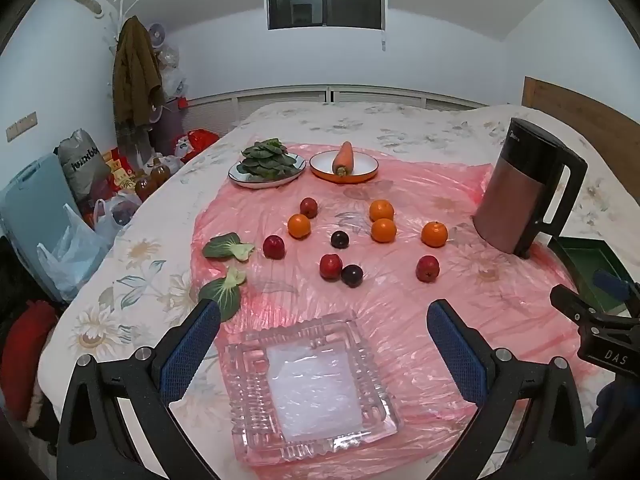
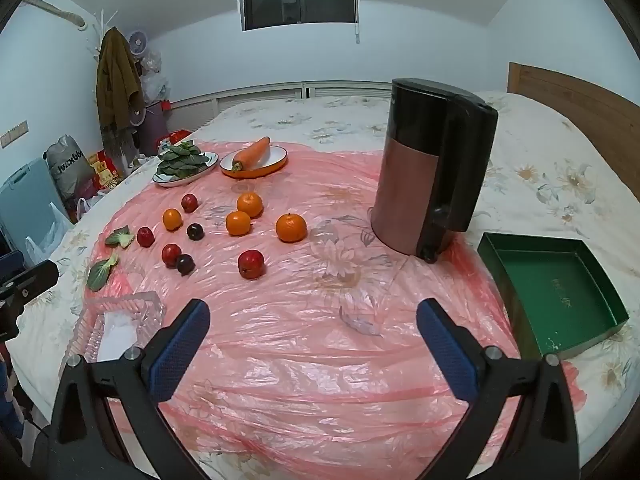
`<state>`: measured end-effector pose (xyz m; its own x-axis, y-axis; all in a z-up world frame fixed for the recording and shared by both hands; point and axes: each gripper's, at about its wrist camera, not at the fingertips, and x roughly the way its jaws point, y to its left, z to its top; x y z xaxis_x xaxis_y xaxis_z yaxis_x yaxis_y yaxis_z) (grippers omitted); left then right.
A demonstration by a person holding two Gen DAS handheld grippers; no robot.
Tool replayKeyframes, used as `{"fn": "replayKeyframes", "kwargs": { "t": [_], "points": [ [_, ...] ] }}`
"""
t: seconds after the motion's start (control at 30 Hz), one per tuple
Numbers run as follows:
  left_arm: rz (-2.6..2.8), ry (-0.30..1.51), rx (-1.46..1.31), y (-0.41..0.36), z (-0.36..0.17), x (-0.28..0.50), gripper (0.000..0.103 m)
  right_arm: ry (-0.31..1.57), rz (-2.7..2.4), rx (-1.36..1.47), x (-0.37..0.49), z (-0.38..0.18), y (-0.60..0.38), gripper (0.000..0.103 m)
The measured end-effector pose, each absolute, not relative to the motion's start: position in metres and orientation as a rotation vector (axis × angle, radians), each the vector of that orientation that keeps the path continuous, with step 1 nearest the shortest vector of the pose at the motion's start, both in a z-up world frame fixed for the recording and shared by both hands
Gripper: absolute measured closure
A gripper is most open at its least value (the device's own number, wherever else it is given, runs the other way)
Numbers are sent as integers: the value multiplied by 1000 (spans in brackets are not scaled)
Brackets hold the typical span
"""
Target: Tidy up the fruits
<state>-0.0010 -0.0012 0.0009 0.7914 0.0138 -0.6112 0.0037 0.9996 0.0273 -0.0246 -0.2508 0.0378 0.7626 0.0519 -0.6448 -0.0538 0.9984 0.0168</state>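
Observation:
Several oranges (image 1: 383,230) (image 2: 291,227), red apples (image 1: 330,266) (image 2: 251,263) and dark plums (image 1: 352,275) (image 2: 185,264) lie scattered on a pink plastic sheet (image 1: 460,312) (image 2: 320,340) spread over a bed. A clear glass dish (image 1: 360,436) (image 2: 152,304) sits empty at the near left, right under my left gripper (image 1: 324,320), which is open with nothing between its fingers. My right gripper (image 2: 313,320) hangs open above bare sheet. An empty green box (image 1: 580,256) (image 2: 560,300) lies at the right.
A brown and black kettle (image 1: 520,196) (image 2: 428,176) stands right of the fruit. At the back are a plate of green leaves (image 1: 267,164) (image 2: 184,164) and a carrot (image 1: 343,158) (image 2: 252,154) on an orange plate. Two bok choy pieces (image 1: 228,246) (image 2: 102,272) lie left. Bags crowd the floor left.

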Motion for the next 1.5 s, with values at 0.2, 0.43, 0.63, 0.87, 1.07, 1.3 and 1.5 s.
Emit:
{"fn": "replayKeyframes", "kwargs": {
  "t": [0.2, 0.43, 0.63, 0.87, 1.07, 1.3, 1.5],
  "points": [
    [-1, 653, 11, -4, -2, 0, 1, 704, 58, -6, -25, 36, -250, 0],
    [4, 653, 7, -7, 1, 6, 1, 706, 55, -7, -25, 35, -250, 0],
    [4, 650, -9, 0, -5, 1, 1, 707, 56, -7, -27, 36, -251, 0],
    [-17, 675, -6, -1, -10, 2, 1, 703, 61, -5, -24, 36, -251, 0],
    [-45, 692, -86, 8, -10, 5, 1, 653, 16, -42, -28, 43, -243, 0],
    [-48, 702, -104, 12, -12, 7, 1, 665, -1, -42, -29, 40, -245, 0],
    [-50, 696, -80, 8, -11, 7, 1, 674, 30, -68, -28, 38, -240, 0]
  ]
}}
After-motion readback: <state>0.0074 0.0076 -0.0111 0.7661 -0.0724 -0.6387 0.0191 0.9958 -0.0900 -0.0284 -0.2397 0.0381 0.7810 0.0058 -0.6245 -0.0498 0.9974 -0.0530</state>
